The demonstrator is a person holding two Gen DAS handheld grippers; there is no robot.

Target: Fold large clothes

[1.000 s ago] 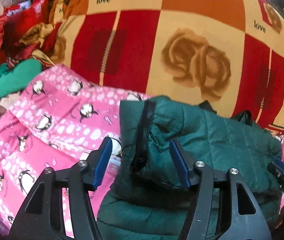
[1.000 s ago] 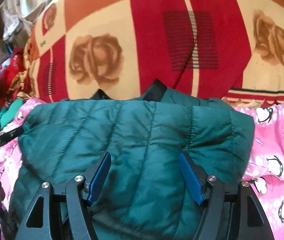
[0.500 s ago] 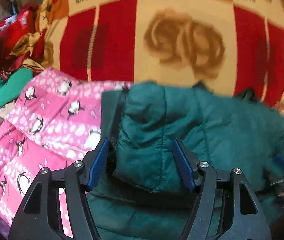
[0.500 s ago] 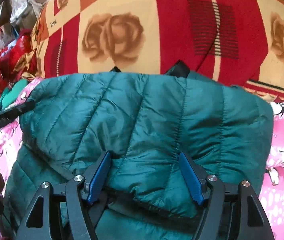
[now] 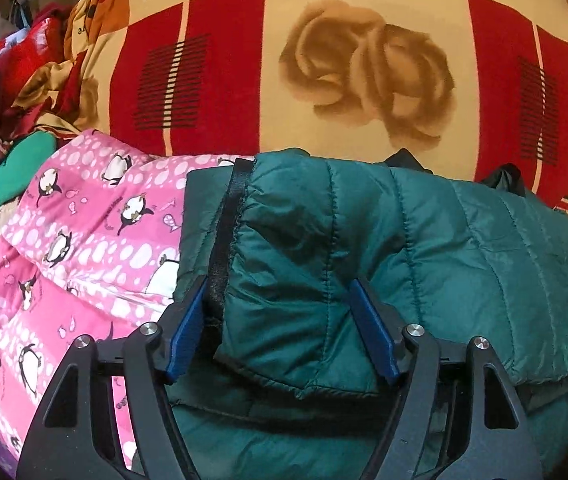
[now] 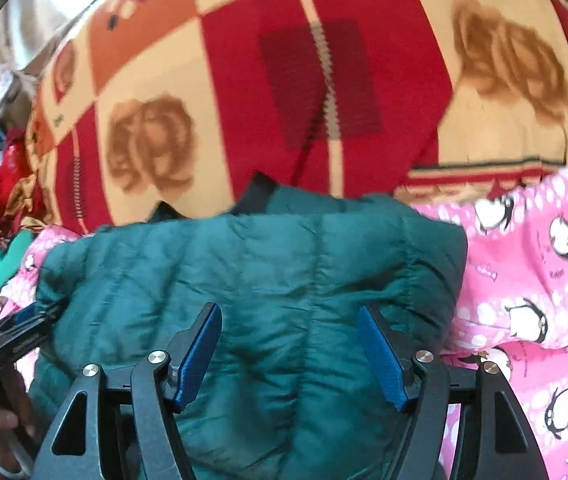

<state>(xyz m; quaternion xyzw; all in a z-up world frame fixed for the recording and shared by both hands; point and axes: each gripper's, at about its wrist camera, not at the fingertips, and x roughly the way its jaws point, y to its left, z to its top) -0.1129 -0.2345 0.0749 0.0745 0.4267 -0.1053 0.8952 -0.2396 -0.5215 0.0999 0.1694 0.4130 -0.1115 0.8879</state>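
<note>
Rose-patterned blanket backs a pink penguin quilt, where the folded green puffer jacket lies. Left gripper fingers have just been opening, straddling the jacket's fold; right gripper fingers stand apart over it, gripping nothing

Bare rose-patterned blanket beyond the folded green jacket, pink penguin quilt flanking both sides, heaped clothes crowding the bed's far left corner

Both grippers' fingers spread, angled downward
</note>
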